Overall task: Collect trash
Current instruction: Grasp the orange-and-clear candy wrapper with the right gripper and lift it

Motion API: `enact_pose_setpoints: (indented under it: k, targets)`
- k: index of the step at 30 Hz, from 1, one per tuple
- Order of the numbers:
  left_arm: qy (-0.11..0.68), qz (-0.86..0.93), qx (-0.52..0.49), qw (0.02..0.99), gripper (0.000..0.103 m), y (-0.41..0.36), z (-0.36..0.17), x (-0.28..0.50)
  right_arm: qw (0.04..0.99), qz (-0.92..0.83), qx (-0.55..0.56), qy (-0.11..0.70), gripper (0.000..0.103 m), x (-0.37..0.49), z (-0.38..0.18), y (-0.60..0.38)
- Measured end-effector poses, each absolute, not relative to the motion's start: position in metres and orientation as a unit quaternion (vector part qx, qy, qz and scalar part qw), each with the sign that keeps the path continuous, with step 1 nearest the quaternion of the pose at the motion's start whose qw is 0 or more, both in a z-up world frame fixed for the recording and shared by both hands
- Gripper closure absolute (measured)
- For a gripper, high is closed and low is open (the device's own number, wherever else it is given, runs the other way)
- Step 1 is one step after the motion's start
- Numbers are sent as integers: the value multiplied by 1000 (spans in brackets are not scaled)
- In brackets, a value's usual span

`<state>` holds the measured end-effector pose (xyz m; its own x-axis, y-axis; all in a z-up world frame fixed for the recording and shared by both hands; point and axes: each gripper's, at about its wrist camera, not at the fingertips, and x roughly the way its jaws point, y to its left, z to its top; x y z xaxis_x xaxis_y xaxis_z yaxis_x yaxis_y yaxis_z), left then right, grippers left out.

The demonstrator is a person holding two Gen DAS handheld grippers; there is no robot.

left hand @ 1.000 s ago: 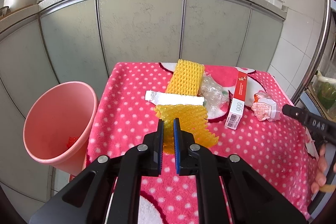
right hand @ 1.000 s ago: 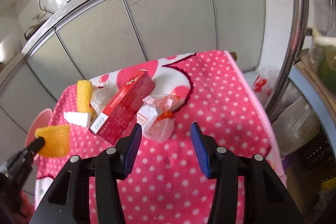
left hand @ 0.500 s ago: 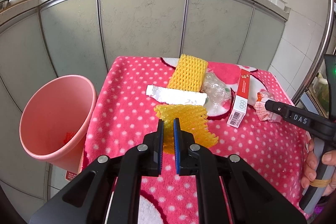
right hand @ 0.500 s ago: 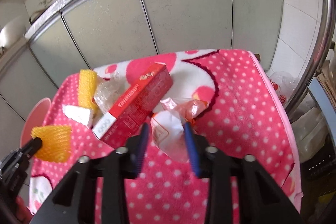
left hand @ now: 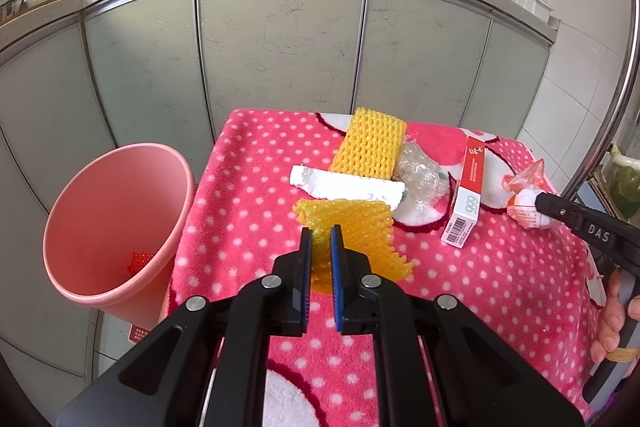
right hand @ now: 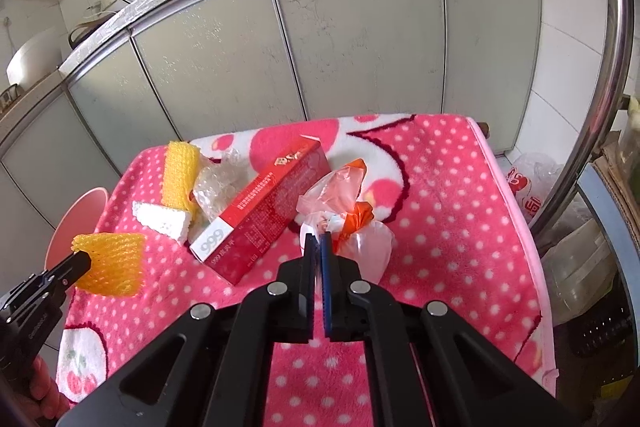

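My left gripper (left hand: 320,233) is shut on a yellow foam net (left hand: 352,231), held just above the pink dotted cloth (left hand: 256,195); the same net (right hand: 114,263) shows at the left of the right wrist view. My right gripper (right hand: 318,239) is shut on a crumpled plastic wrapper (right hand: 344,211) beside the red box (right hand: 264,211). From the left wrist view that wrapper (left hand: 526,203) sits at the right gripper's tip. On the cloth lie a second yellow net (left hand: 370,147), a white foam piece (left hand: 344,187) and a clear plastic wad (left hand: 420,175).
A pink bin (left hand: 112,223) stands left of the table, with a red scrap at its bottom. Grey cabinet doors (left hand: 280,43) close the far side. A steel pole (right hand: 592,99) and bags stand to the right. A hand (left hand: 612,323) grips the right tool.
The right gripper's jaws closed from wide open onto the plastic wrapper. The left gripper kept still with the yellow net in it.
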<state>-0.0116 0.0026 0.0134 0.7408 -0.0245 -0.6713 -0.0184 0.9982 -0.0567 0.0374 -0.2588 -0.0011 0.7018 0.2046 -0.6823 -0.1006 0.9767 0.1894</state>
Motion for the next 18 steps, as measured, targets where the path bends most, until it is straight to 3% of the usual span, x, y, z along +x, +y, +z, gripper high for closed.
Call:
enact_pose_setpoints:
  k: [18]
  targets:
    - [348, 15, -47, 936, 95, 20, 22, -13, 948, 115, 30, 295, 101, 15, 63, -225]
